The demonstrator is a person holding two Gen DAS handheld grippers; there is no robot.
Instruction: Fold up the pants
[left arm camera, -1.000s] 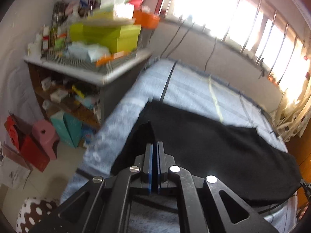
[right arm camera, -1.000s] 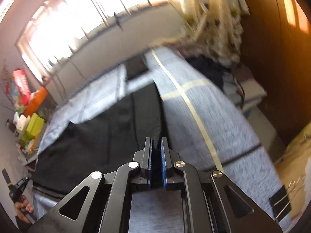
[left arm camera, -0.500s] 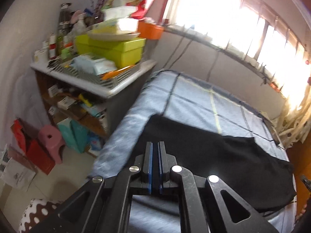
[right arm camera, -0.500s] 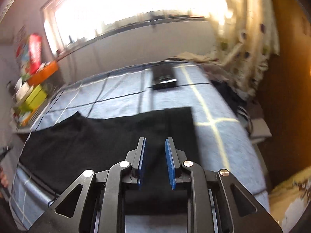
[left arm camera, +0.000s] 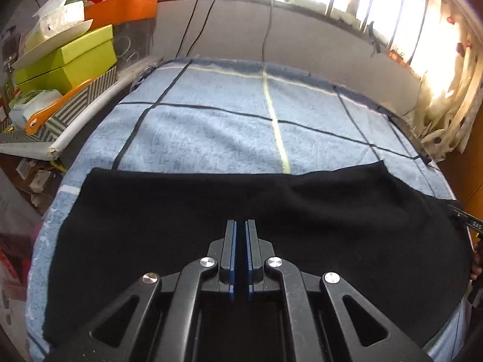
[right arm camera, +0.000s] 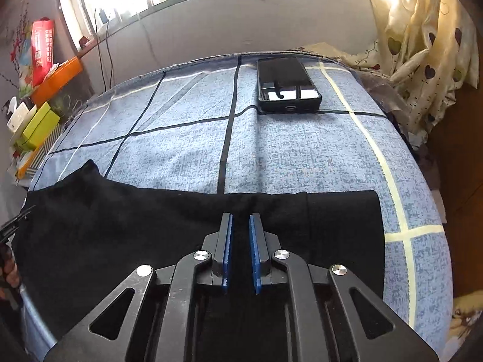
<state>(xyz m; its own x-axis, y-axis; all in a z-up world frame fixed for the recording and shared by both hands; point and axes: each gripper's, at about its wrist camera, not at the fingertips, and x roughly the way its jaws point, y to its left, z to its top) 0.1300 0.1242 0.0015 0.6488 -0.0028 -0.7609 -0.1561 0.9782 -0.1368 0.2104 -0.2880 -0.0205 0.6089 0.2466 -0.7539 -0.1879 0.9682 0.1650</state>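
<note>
On blue checked cloth (right arm camera: 302, 157) | black pants (right arm camera: 120, 226) flat | phone (right arm camera: 286, 84) unlabelled

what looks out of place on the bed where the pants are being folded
A black phone lies on the blue checked blanket near the far edge, apart from the black pants. It has no part in the folding. The pants themselves lie flat and fairly straight; nothing looks spilled or damaged.

The black pants (left arm camera: 271, 211) lie spread flat in a long band across the near part of a blue checked cloth (left arm camera: 226, 132). Their far edge runs nearly straight, with a small peak (right arm camera: 89, 164) at one end and a squared end (right arm camera: 344, 226) at the other.
</note>
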